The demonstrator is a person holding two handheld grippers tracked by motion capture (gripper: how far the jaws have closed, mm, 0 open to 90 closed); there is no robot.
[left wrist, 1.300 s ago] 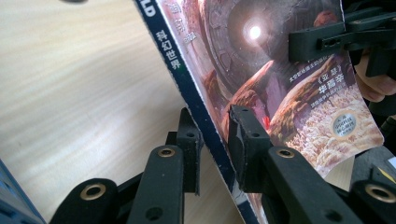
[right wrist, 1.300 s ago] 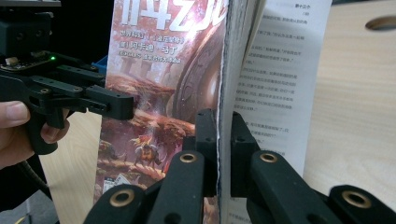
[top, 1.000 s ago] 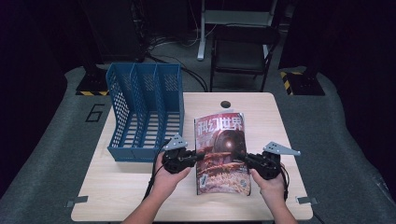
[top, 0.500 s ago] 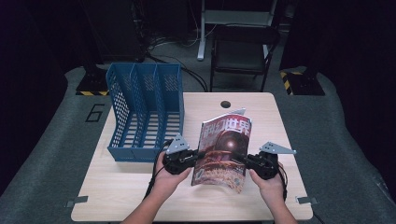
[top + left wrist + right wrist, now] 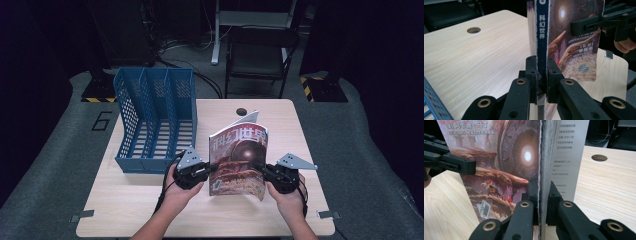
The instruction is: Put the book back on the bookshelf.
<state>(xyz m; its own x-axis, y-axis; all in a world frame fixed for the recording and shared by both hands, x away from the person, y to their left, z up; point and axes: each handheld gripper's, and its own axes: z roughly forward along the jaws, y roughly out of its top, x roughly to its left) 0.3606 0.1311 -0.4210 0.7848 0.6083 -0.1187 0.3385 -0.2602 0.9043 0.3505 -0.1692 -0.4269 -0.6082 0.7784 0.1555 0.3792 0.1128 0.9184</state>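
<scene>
Both grippers clamp a magazine (image 5: 239, 159) by its side edges: the left gripper (image 5: 207, 171) pinches the spine, the right gripper (image 5: 264, 172) the open page edge, jaws closed tight on the paper in both gripper views. The magazine stands nearly upright over the desk (image 5: 150, 210), near its front edge and about mid-width, bottom edge close to the wood. A blue file rack (image 5: 155, 120) lies on its back at the desk's left side, just beside the left gripper, its three slots facing up.

The step in hand looks like lifting the magazine upright; the next move likely calls for carrying it leftward and lining its edge up with a slot, both grips kept firm so the pages do not sag.

The spine reads 科幻世界, repeated large on the cover. The cover also shows 马丁 and a barcode. A "6" marks the floor at left.
</scene>
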